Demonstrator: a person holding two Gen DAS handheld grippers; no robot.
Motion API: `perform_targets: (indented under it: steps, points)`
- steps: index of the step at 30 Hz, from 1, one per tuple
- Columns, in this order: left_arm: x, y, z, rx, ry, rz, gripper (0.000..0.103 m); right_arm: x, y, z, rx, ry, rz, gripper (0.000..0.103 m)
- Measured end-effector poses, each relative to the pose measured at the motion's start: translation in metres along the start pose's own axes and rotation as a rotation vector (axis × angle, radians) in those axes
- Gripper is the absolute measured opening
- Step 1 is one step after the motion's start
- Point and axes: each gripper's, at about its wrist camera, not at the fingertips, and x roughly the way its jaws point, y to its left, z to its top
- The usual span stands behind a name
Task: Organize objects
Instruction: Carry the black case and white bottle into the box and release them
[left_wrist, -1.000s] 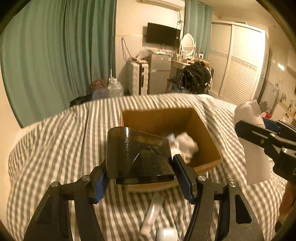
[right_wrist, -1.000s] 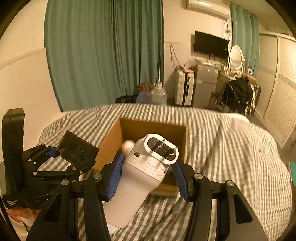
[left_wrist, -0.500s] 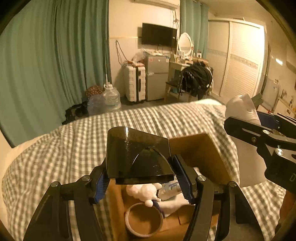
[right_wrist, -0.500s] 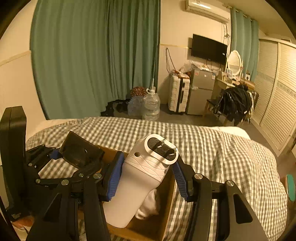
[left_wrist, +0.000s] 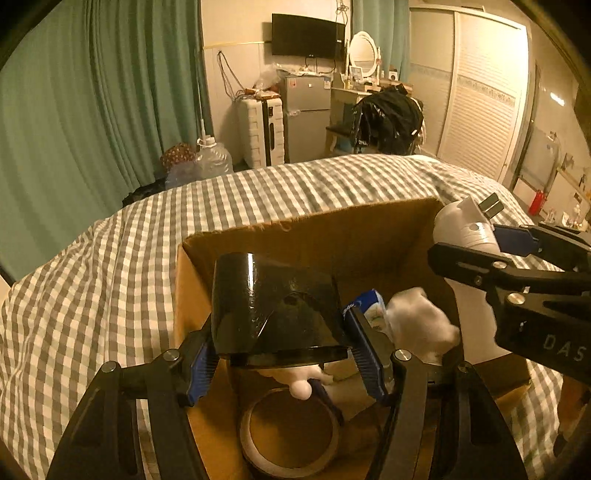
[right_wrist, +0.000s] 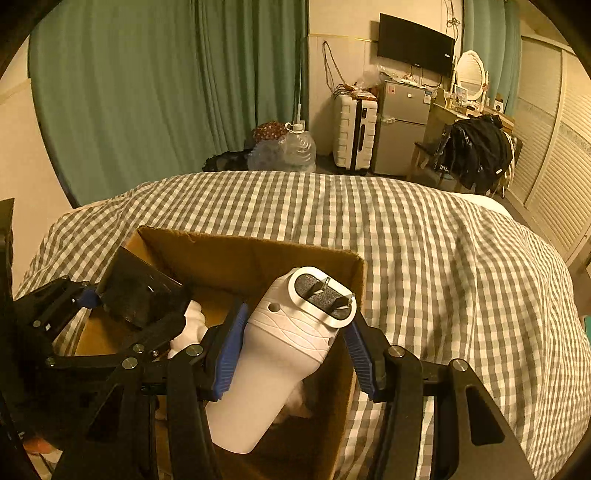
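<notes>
My left gripper (left_wrist: 282, 345) is shut on a dark, glossy black plastic piece (left_wrist: 273, 310) and holds it over the open cardboard box (left_wrist: 317, 232) on the checked bed. My right gripper (right_wrist: 295, 347) is shut on a white plug-in device (right_wrist: 280, 354) with two metal prongs, low over the box's right side (right_wrist: 354, 266). The device also shows in the left wrist view (left_wrist: 467, 232). Inside the box lie a tape roll (left_wrist: 291, 435), a white soft toy (left_wrist: 421, 325) and a blue-and-white pack (left_wrist: 369, 306).
The checked bedspread (right_wrist: 443, 258) surrounds the box. Beyond the bed stand green curtains (right_wrist: 166, 92), water jugs (right_wrist: 295, 147), a white suitcase (right_wrist: 354, 133), a small fridge (right_wrist: 402, 125) and a chair with a black jacket (right_wrist: 476, 151).
Both grippers have moved forward from in front of the box to over it and then lowered toward its inside, each keeping its object.
</notes>
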Motion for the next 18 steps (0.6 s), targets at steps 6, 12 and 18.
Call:
perform_targets:
  steps: [6,12,18]
  points:
    - [-0.001,-0.001,-0.001,0.000,-0.002,-0.005,0.073,-0.003,0.006,-0.006,0.001,-0.003,0.004,0.053]
    - [-0.014,-0.003,-0.002,0.012,-0.042,0.001,0.091,-0.024,0.004,-0.004,0.030,-0.068,0.007,0.065]
    - [-0.041,0.001,-0.007,-0.013,-0.077,0.010,0.100,-0.063,-0.003,-0.005,0.076,-0.150,0.006,0.072]
